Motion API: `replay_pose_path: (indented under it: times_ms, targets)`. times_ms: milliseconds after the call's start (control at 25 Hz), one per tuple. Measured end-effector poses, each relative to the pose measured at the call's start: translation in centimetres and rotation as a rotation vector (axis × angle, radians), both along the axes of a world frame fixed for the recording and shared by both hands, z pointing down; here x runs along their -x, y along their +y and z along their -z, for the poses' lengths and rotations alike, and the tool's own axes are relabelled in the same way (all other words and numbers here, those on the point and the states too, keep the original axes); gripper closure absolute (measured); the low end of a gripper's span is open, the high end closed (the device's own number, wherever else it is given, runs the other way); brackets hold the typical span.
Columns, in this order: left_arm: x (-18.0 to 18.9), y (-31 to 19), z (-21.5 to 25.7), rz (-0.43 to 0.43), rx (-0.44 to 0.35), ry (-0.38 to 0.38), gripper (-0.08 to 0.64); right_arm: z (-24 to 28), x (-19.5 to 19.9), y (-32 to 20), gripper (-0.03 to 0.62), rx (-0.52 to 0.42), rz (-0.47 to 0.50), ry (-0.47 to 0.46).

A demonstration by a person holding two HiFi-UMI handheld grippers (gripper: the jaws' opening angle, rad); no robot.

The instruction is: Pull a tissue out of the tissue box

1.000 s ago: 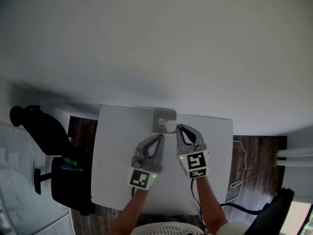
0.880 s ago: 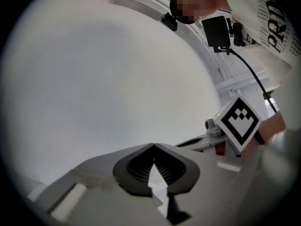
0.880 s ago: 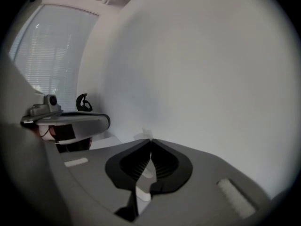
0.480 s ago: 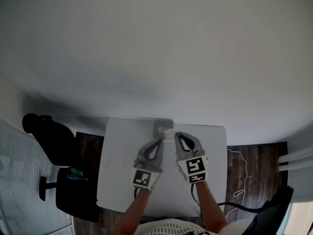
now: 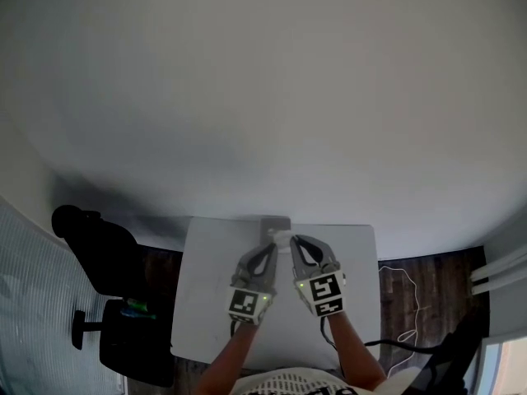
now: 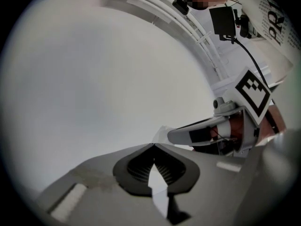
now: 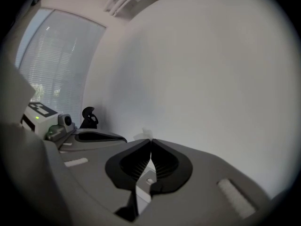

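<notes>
In the head view a grey tissue box (image 5: pixel 276 223) sits at the far edge of the white table (image 5: pixel 206 303). A white tissue (image 5: pixel 281 237) stands up out of it, pinched at the tips of my right gripper (image 5: pixel 294 242), which is shut on it. A small white tuft of the tissue (image 7: pixel 143 135) shows past the closed tips of the right gripper (image 7: pixel 150 140) in its own view. My left gripper (image 5: pixel 270 249) hangs just to the left, jaws closed tip to tip with nothing seen between them. In the left gripper view, the left gripper (image 6: pixel 153 145) looks at the tissue (image 6: pixel 162 134).
A black office chair (image 5: pixel 90 245) and a dark bin with green items (image 5: pixel 132 336) stand left of the table. A white cable (image 5: pixel 403 303) lies on the dark wooden floor at the right. White wall fills the far side; window blinds (image 7: pixel 56 74) are at the left.
Both grippers have risen above the table, close together. The right one has drawn the tissue up from the box. The head view now takes in more wall.
</notes>
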State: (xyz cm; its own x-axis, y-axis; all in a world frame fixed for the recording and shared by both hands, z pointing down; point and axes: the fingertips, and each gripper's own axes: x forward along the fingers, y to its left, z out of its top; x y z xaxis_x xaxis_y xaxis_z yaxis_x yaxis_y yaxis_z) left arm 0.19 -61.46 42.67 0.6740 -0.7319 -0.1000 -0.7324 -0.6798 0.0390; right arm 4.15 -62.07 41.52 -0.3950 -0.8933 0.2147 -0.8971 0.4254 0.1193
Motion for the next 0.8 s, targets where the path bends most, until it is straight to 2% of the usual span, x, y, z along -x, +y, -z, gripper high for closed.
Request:
replay_pose_path:
  times_ms: [200,360,440,600,800]
  targets:
    - [0.1,0.5,0.4,-0.004,-0.003,-0.014,0.568,1.0,0.2,1.1,0.580,-0.010,0.009,0.004]
    - [0.4,0.7,-0.7,-0.006,-0.021,-0.080,0.568,1.2,0.2,1.7,0.580,-0.005,0.014,0.007]
    - [0.3,0.9,-0.4,-0.005,-0.010,-0.065,0.568,1.3,0.1,1.7,0.581,-0.003,0.011,0.003]
    - [0.3,1.1,-0.9,-0.009,-0.012,-0.091,0.568,1.2,-0.3,2.0,0.581,0.000,0.003,0.004]
    - [0.2,1.6,-0.7,-0.010,-0.006,-0.086,0.568,1.3,-0.5,2.4,0.581,0.005,-0.003,0.007]
